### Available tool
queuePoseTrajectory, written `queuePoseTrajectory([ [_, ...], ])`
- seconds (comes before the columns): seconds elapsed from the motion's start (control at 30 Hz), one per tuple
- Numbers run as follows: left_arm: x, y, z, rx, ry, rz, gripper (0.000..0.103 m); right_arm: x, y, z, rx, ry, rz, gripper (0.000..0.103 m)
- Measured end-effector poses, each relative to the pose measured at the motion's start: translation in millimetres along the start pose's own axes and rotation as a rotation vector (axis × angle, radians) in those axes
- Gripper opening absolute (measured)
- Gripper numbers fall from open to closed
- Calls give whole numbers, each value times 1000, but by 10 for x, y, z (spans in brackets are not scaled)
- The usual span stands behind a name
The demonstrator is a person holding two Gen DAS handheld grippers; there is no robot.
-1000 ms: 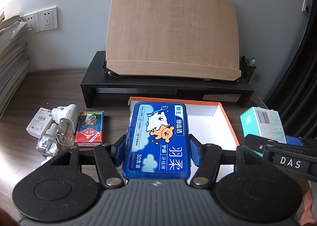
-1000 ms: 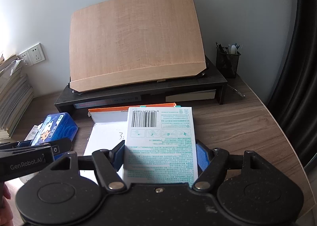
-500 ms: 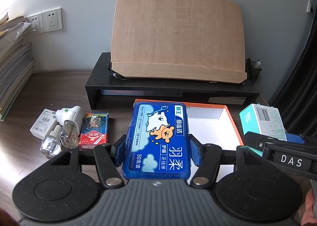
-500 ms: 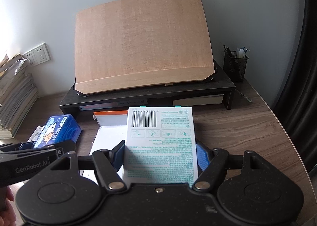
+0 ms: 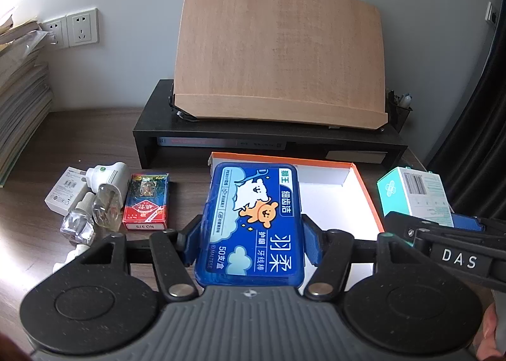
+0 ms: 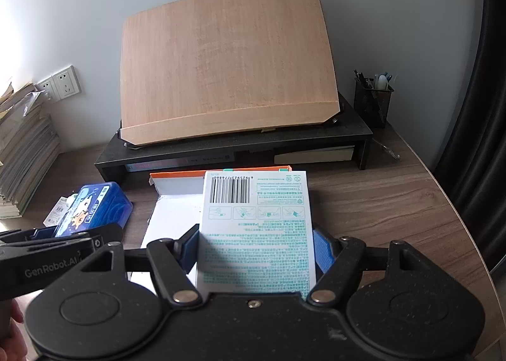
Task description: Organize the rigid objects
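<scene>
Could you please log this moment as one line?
left hand-held gripper: holds blue box | right hand-held gripper: holds white box | orange tray: ahead

The setting is presenting as a home office or study desk. A dark wood-grain desktop (image 6: pixel 373 202) is carrying a black monitor riser shelf (image 6: pixel 234 142) at 12 o'clock, which is supporting a tilted light-brown wooden reading board (image 6: pixel 227 66). A black mesh pen holder (image 6: pixel 373 101) is standing at 2 o'clock. Tall stacked papers and books (image 5: pixel 22 101) are lying at 9 o'clock, beside white wall power sockets (image 5: pixel 74 27) at 10 o'clock.
</scene>
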State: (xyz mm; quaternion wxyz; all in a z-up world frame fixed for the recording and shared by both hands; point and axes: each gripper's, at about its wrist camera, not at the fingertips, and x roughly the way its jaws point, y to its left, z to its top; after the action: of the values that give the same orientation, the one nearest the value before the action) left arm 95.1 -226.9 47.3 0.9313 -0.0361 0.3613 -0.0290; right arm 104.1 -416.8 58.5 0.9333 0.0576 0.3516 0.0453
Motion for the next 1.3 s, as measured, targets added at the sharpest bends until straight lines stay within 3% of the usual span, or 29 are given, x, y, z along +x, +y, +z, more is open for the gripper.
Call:
queuePoseTrajectory([
  [1.3, 59, 102, -29, -6, 14, 6, 63, 129, 107, -12, -19, 21, 12, 84],
])
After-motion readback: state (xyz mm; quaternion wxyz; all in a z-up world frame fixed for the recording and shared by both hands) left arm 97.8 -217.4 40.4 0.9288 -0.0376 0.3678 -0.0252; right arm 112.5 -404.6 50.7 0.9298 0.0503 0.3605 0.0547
